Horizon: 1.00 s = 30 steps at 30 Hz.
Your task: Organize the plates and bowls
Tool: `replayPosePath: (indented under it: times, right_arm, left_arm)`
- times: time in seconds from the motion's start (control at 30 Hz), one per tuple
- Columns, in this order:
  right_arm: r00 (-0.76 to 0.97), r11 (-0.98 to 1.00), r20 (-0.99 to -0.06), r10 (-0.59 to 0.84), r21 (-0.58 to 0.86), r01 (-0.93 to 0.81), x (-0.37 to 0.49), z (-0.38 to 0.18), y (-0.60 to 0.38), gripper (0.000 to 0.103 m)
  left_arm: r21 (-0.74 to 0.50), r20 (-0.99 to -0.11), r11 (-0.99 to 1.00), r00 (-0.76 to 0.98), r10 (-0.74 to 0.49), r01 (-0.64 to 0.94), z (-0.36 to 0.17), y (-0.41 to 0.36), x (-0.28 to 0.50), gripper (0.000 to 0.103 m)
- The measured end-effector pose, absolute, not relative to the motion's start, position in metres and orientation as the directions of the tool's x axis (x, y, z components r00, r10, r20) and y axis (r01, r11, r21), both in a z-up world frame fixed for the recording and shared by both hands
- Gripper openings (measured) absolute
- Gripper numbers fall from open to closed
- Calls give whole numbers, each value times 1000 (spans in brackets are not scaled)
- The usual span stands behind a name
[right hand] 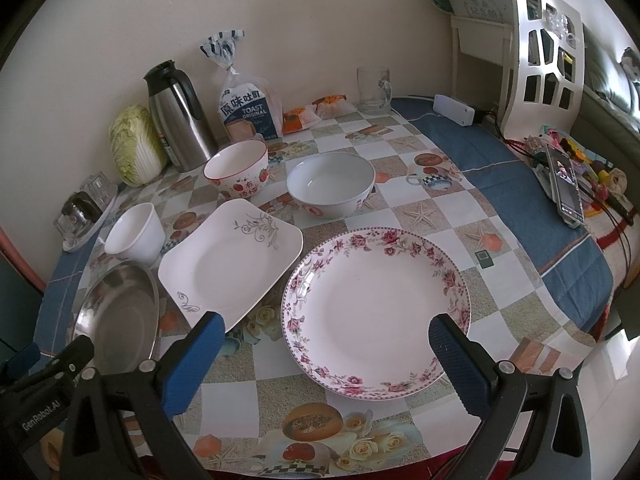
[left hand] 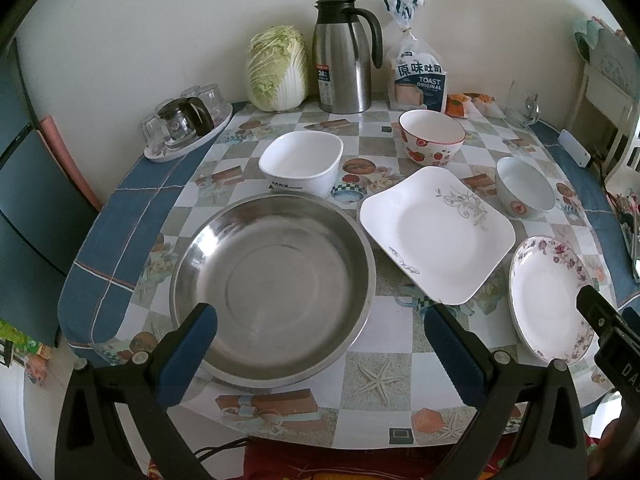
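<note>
In the left wrist view, the left gripper (left hand: 320,328) is held above the near edge of the table (left hand: 132,240), its blue-padded jaws spread wide with nothing between them. Directly beneath and ahead lies the steel basin (left hand: 272,288), empty and resting flat on the checked cloth. Behind it stands the white square bowl (left hand: 301,166), and to its right the square plate (left hand: 436,236) is set at an angle — close to the basin but not touching it. Farther back the strawberry bowl (left hand: 432,136) is seen, with the small pale bowl (left hand: 525,189) to its right. The floral plate (left hand: 550,300) lies at the right edge, partly covered by the other gripper's black finger. Along the wall are ranged a cabbage (left hand: 278,68), a thermos jug (left hand: 342,56) and a bag of toast (left hand: 418,76).

In the right wrist view, the right gripper (right hand: 326,340) is poised over the floral plate (right hand: 376,308), jaws parted widely and holding nothing — the pads are seen on either side of the plate's near half. The square plate (right hand: 230,256) lies just left, the steel basin (right hand: 120,316) beyond it at the table's edge. A glass mug (right hand: 374,90) stands at the back.
</note>
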State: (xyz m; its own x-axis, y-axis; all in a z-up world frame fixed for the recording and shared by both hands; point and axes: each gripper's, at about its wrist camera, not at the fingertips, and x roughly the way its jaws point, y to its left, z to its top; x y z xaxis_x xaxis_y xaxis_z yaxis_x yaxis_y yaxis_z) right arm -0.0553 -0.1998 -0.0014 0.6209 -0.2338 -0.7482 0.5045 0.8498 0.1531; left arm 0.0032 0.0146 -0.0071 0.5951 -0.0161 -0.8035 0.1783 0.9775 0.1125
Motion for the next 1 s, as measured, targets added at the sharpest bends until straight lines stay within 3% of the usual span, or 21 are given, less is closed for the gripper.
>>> replayPosePath:
  times: [0.27,0.63,1.0]
  right_arm:
    - [622,851,-748,-231,154,502,-54,-1,-199,103]
    - [663,883,-719,-209,153,445,-19,27,-199,103]
    - [700,915,-706,-103,208,345,45,33,-184,103]
  left_arm:
    - [70,-805,982,591,-48,175,-1,19,7,103]
    - [-168,-778,980,596,-201,111,37,45,56,103]
    - [-239,-702,971,692,-171,-3,44,76,108,103]
